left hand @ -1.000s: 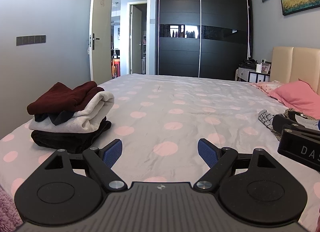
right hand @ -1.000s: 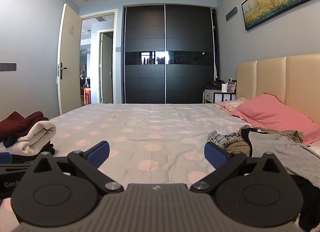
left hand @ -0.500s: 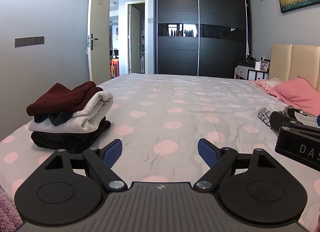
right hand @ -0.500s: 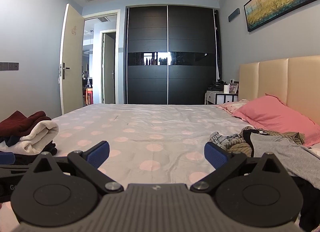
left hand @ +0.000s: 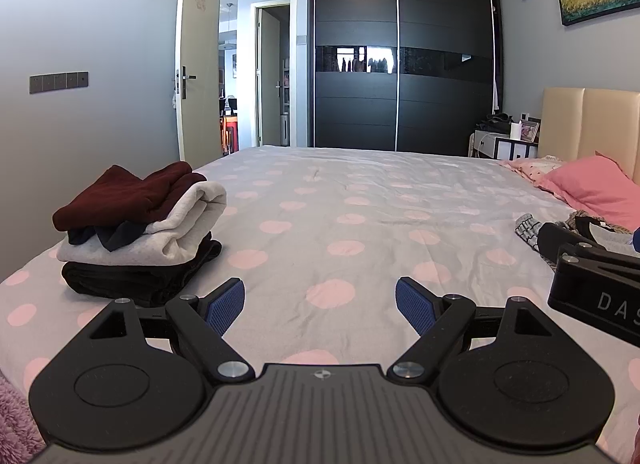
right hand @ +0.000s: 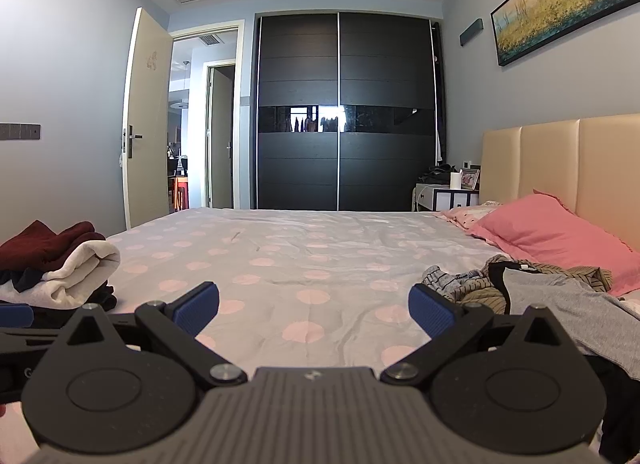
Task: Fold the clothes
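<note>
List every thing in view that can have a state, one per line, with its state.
left gripper: open, empty
right gripper: open, empty
folded stack: folded, piled on the bed's left
unfolded clothes: crumpled heap, not yet folded
bedroom door: open
wardrobe: sliding doors shut
pink pillow: lying by the headboard

1. The bed [left hand: 360, 200] wears a grey sheet with pink dots.
2. A folded stack [left hand: 136, 232] sits at its left edge.
3. Loose clothes [right hand: 552, 296] and a pink pillow [right hand: 552, 236] lie at right.
</note>
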`<state>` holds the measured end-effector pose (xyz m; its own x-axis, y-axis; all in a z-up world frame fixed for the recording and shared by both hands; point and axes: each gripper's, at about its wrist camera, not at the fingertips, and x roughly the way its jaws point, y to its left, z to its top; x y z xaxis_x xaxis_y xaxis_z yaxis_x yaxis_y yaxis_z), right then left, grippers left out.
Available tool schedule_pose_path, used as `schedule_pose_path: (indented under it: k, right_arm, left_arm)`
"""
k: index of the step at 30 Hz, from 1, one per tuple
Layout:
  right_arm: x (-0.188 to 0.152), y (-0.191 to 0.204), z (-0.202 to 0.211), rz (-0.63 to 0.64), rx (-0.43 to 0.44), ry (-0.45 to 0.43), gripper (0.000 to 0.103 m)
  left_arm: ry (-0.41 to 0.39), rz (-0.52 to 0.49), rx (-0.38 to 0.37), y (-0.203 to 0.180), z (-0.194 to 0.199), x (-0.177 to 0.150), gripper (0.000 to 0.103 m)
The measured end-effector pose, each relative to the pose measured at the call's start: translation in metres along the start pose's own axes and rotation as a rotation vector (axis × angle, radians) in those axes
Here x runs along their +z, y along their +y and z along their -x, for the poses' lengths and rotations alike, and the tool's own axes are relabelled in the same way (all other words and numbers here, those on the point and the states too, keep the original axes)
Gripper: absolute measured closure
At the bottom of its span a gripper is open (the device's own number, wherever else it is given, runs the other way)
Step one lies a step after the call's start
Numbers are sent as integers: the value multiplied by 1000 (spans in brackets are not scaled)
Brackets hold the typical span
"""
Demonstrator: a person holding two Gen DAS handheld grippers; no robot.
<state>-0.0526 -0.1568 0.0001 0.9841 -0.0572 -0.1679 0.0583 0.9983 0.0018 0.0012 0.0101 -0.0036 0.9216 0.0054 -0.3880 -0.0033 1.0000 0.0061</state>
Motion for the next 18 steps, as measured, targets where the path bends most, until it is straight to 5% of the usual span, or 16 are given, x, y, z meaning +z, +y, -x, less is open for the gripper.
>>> schedule_pose_path:
  k: [18]
  right_arm:
    - [-1,1,1,4,0,-7,1]
  left_arm:
    - [7,-7,3,-3,3,2,20]
